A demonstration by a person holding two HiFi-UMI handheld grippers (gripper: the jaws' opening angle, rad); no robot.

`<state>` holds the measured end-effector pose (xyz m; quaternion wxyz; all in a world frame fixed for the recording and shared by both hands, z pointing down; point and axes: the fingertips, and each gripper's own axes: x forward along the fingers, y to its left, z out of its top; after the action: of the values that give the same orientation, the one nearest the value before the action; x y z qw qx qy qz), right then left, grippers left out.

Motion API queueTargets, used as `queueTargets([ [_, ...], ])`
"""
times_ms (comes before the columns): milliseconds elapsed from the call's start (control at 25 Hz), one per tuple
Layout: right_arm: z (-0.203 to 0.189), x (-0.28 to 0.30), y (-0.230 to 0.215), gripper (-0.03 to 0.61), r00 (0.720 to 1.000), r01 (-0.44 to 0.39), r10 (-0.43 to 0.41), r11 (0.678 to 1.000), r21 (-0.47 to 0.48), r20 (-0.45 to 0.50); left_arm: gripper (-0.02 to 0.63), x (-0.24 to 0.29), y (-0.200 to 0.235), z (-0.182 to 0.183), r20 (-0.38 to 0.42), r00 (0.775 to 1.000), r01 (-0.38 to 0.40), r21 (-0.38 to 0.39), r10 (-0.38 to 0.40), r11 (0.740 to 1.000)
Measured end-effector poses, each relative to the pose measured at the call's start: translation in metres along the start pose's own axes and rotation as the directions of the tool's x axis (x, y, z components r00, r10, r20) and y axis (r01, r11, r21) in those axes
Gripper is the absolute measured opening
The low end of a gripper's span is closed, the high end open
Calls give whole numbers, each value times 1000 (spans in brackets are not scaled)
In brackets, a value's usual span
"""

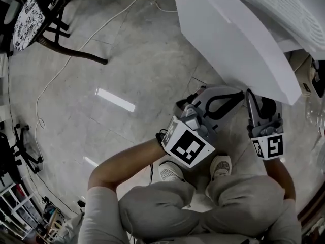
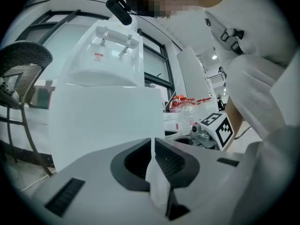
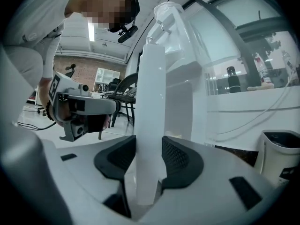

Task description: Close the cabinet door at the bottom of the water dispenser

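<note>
The right gripper [image 3: 149, 149] clamps the upright edge of the cabinet door [image 3: 151, 102], swung out from the water dispenser [image 3: 180, 41]; the left gripper [image 2: 153, 146] (jaws together, empty) faces the door's panel.

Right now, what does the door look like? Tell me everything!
The door is a plain white slab, smooth like plastic, with no handle showing. It stands upright and open, swung out from the dispenser. The right gripper clamps its edge between both pads. Its broad flat face is turned toward the left gripper, whose jaws are together; I cannot tell whether that one touches it.
</note>
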<state>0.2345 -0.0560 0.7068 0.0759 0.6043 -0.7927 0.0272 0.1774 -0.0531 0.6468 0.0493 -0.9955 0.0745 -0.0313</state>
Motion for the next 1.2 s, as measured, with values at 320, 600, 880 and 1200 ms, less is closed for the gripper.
queueTargets([
  [320, -2, 3, -23, 184, 999, 31, -31, 999, 11, 15, 29, 29, 1, -1, -1, 1000, 23, -13, -23, 1000],
  [600, 0, 6, -32, 186, 999, 47, -47, 999, 2, 16, 29, 52, 12, 7, 13, 1000, 0, -8, 0, 1000],
  [880, -1, 11, -39, 189, 996, 84, -84, 996, 5, 19, 26, 64, 14, 4, 8, 1000, -10, -9, 10, 1000],
  [1200, -1, 13, -50, 189, 996, 91, -91, 996, -2, 16, 23, 73, 18, 5, 1, 1000, -18, 7, 18, 1000],
])
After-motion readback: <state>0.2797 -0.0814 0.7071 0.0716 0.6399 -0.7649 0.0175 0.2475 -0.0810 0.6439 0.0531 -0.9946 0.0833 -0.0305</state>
